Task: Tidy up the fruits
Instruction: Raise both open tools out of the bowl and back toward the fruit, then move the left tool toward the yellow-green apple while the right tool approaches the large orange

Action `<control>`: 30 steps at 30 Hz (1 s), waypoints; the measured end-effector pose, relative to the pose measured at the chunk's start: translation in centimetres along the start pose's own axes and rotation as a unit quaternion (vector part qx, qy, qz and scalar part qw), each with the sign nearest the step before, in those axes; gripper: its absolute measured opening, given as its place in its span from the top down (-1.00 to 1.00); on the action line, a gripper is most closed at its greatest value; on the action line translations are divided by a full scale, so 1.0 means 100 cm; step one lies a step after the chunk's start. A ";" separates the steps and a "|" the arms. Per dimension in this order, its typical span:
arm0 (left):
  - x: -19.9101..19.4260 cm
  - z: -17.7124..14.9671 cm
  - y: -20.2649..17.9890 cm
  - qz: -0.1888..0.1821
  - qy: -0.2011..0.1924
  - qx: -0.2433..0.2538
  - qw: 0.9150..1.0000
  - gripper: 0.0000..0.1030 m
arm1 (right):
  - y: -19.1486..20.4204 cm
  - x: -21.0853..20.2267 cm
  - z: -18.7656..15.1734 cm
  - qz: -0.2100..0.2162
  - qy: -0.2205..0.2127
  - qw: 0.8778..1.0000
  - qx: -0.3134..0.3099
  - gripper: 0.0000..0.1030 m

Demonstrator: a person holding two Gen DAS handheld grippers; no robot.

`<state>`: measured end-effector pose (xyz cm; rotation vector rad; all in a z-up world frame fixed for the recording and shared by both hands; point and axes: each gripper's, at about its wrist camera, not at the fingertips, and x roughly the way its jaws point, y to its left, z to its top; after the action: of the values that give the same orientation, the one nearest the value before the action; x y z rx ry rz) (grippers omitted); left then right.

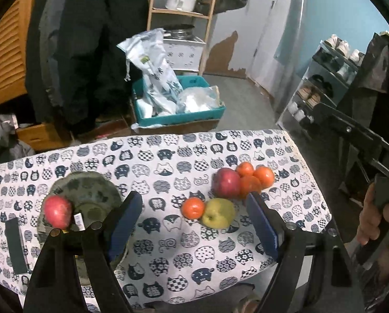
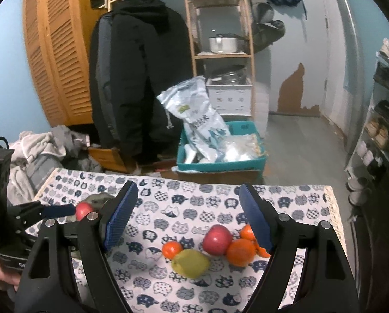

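On the cat-print tablecloth [image 1: 168, 247] a grey-green plate [image 1: 90, 193] sits at the left, with a red apple [image 1: 57, 211] on its near rim. To the right lies a cluster: a red apple [image 1: 227, 182], three oranges [image 1: 257, 178], a small orange [image 1: 193, 207] and a green apple [image 1: 219, 212]. My left gripper [image 1: 194, 221] hovers open above the cloth, with nothing between its fingers. My right gripper [image 2: 188, 217] is open too, above the red apple [image 2: 217, 239], green apple [image 2: 190, 263] and oranges [image 2: 241, 251]. One blue finger [image 2: 60, 210] of the left gripper lies close beside the plate's apple [image 2: 83, 210].
A black strip [image 1: 16, 245] lies on the cloth left of the plate. Beyond the table's far edge stands a teal crate [image 1: 178, 109] of bags, a dark coat [image 2: 137, 78] and a wooden shelf [image 2: 220, 52]. A shoe rack [image 1: 324, 83] stands right. A hand [image 1: 371, 216] holds the right gripper's handle.
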<state>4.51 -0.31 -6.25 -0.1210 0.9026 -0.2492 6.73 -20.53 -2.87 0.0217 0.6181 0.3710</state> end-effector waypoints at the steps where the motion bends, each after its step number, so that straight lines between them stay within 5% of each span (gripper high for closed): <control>1: 0.001 0.001 -0.004 -0.002 0.001 0.002 1.000 -0.61 | -0.003 -0.001 -0.001 -0.002 0.000 1.000 0.001 -0.57; 10: 0.022 0.005 -0.033 -0.012 0.015 0.028 0.999 -0.61 | -0.038 -0.005 -0.012 -0.022 0.012 0.999 0.026 -0.57; 30: 0.127 -0.026 -0.068 -0.015 0.123 0.074 0.990 -0.61 | -0.108 0.032 -0.053 -0.066 0.091 0.990 0.079 -0.57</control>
<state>8.95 -10.21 -16.10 0.0351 1.1240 -0.3629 9.69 -30.04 -10.40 0.0980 0.8248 0.1954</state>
